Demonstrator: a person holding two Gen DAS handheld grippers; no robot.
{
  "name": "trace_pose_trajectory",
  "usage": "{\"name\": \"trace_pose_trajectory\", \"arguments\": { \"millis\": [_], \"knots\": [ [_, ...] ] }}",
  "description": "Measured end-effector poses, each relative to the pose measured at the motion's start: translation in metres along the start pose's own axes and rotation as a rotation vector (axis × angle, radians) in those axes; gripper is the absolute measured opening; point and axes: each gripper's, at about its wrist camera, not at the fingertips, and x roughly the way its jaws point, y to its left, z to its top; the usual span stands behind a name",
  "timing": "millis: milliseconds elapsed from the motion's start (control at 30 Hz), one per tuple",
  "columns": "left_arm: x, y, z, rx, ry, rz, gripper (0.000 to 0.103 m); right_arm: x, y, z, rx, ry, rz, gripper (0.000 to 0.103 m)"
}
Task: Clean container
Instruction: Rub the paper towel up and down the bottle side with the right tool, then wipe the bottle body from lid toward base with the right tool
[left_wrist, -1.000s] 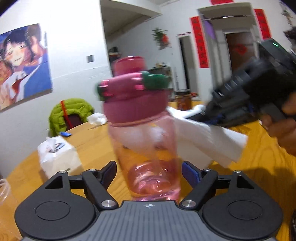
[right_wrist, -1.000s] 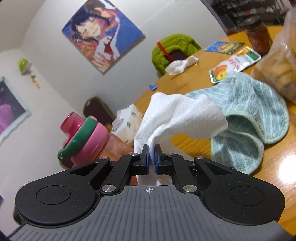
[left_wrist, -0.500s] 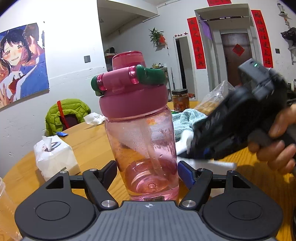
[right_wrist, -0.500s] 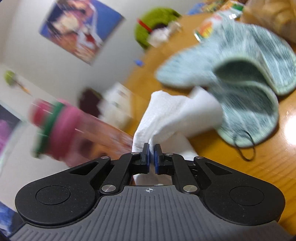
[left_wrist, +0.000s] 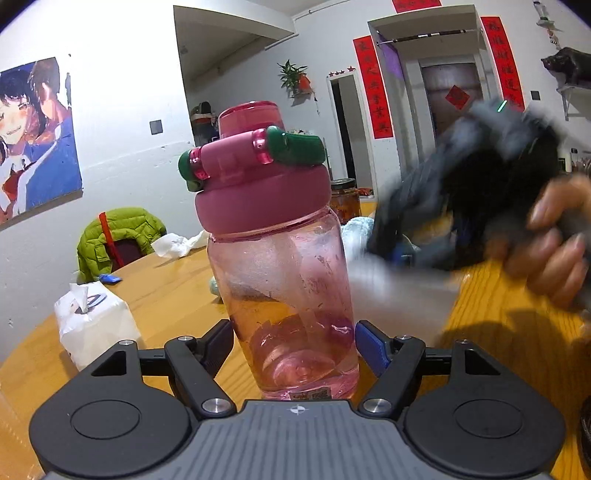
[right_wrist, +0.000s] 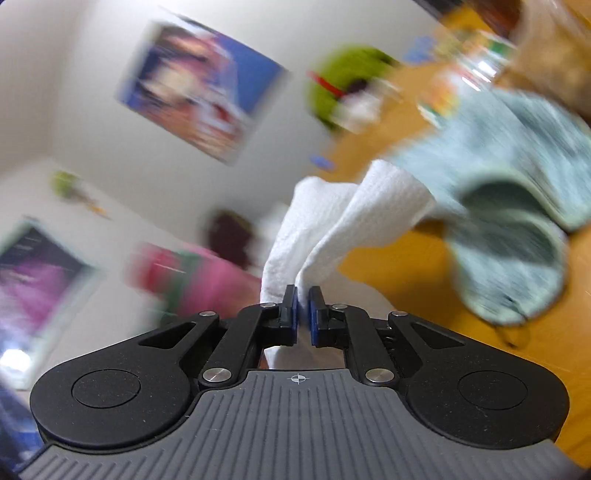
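A clear pink water bottle (left_wrist: 288, 288) with a pink lid and green handle stands upright on the wooden table. My left gripper (left_wrist: 293, 345) is shut on its base, one blue pad on each side. My right gripper (right_wrist: 303, 314) is shut on a white paper towel (right_wrist: 354, 218) that sticks out past its fingers. In the left wrist view the right gripper (left_wrist: 469, 206) is a blur to the right of the bottle, the towel (left_wrist: 399, 295) smeared below it. The bottle shows blurred at the left of the right wrist view (right_wrist: 207, 277).
A white tissue pack (left_wrist: 92, 321) lies left of the bottle. A green jacket (left_wrist: 118, 236) hangs on a chair at the table's far edge. A crumpled tissue (left_wrist: 177, 243), a jar (left_wrist: 345, 199) and a pale blue cloth (right_wrist: 509, 206) lie behind.
My right gripper has swung with the towel beside the bottle, first down toward the table, and is still moving fast. The bottle has tipped back upright in my left gripper.
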Motion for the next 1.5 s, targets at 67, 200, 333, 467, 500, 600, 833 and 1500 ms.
{"name": "trace_pose_trajectory", "arguments": {
  "millis": [67, 200, 333, 467, 500, 600, 833, 1500],
  "knots": [
    [0.001, 0.000, 0.000, -0.003, 0.000, 0.001, 0.070, 0.019, -0.002, -0.005, -0.044, 0.065, -0.137, 0.011],
    [-0.002, 0.002, 0.002, -0.037, 0.011, 0.018, 0.079, 0.023, 0.004, -0.008, -0.111, 0.069, -0.187, 0.010],
    [-0.017, -0.005, 0.010, -0.047, 0.043, 0.119, 0.083, 0.005, 0.010, -0.005, -0.130, -0.031, -0.127, 0.010],
    [-0.030, -0.017, 0.014, -0.033, 0.054, 0.041, 0.083, -0.009, 0.013, 0.002, -0.104, -0.154, -0.039, 0.010],
    [-0.030, -0.020, 0.013, -0.026, 0.046, 0.001, 0.083, -0.009, 0.012, 0.004, -0.091, -0.168, -0.021, 0.010],
    [-0.029, -0.025, 0.009, 0.012, 0.002, -0.042, 0.085, -0.002, 0.008, 0.009, -0.036, -0.151, 0.049, 0.010],
    [-0.004, -0.006, 0.010, 0.015, -0.026, 0.035, 0.080, -0.003, 0.007, 0.012, -0.070, -0.013, 0.049, 0.010],
    [0.011, -0.003, 0.001, -0.008, -0.015, 0.022, 0.073, -0.040, 0.016, 0.003, -0.012, -0.145, 0.259, 0.013]
  ]
}}
